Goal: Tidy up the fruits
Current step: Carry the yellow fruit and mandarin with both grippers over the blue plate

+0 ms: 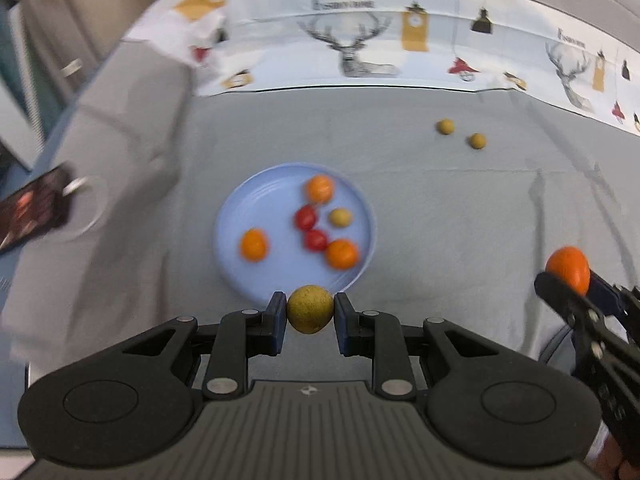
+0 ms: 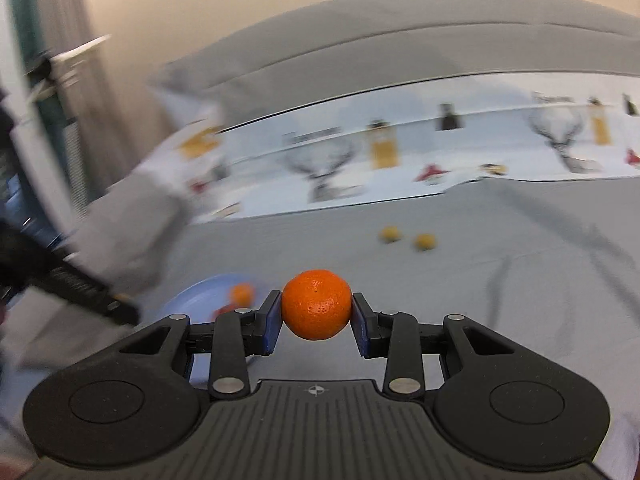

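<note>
My left gripper is shut on a small yellow-green round fruit, held above the near rim of the light blue plate. In the plate lie three oranges, two red fruits and one yellow-green fruit. My right gripper is shut on an orange; from the left wrist it shows at the right edge as the right gripper. Two more yellow-green fruits lie on the grey cloth beyond the plate. The plate shows partly in the right wrist view.
A printed cloth with deer and clocks runs along the far side of the grey cloth. A phone on a stand sits at the left. A grey cushion rises behind the printed cloth.
</note>
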`<state>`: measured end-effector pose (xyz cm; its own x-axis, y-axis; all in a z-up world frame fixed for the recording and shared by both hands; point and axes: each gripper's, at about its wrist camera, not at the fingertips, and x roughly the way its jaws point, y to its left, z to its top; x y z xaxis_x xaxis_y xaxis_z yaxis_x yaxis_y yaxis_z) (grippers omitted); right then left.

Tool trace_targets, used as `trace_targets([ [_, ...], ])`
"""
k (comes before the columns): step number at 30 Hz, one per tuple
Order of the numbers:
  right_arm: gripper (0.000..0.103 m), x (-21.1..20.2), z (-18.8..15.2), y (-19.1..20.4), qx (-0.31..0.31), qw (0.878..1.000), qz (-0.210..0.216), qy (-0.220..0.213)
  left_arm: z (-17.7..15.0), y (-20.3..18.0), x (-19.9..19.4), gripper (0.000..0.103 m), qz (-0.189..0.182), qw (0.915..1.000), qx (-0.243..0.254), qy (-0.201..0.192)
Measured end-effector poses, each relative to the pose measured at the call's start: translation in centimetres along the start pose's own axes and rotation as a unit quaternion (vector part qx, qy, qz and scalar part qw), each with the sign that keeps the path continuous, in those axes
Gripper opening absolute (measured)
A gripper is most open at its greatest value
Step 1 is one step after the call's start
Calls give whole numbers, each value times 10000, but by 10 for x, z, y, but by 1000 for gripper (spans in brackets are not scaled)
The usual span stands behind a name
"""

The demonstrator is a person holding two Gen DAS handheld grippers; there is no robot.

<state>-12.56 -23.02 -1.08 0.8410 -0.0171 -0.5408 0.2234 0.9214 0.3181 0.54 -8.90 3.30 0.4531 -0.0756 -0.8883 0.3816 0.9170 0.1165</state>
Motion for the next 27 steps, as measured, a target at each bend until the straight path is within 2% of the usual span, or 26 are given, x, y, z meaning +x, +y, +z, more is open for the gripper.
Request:
trace_targets([
  [5, 38, -35, -6, 54, -314, 9979, 539, 164, -46, 38, -24, 28, -11, 9990, -429, -145],
  [11, 38, -63, -15, 94, -949, 9938, 572, 107, -82, 58, -37, 28, -134, 9971, -693, -277],
  [19, 38, -77, -18, 108, -1159, 9926, 372, 20, -94, 67, -49, 28, -278, 9957, -741, -485],
  [27, 38, -80, -21, 121, -1369, 9899, 359, -8, -99, 74, -54, 28, -338, 9944, -832, -560],
])
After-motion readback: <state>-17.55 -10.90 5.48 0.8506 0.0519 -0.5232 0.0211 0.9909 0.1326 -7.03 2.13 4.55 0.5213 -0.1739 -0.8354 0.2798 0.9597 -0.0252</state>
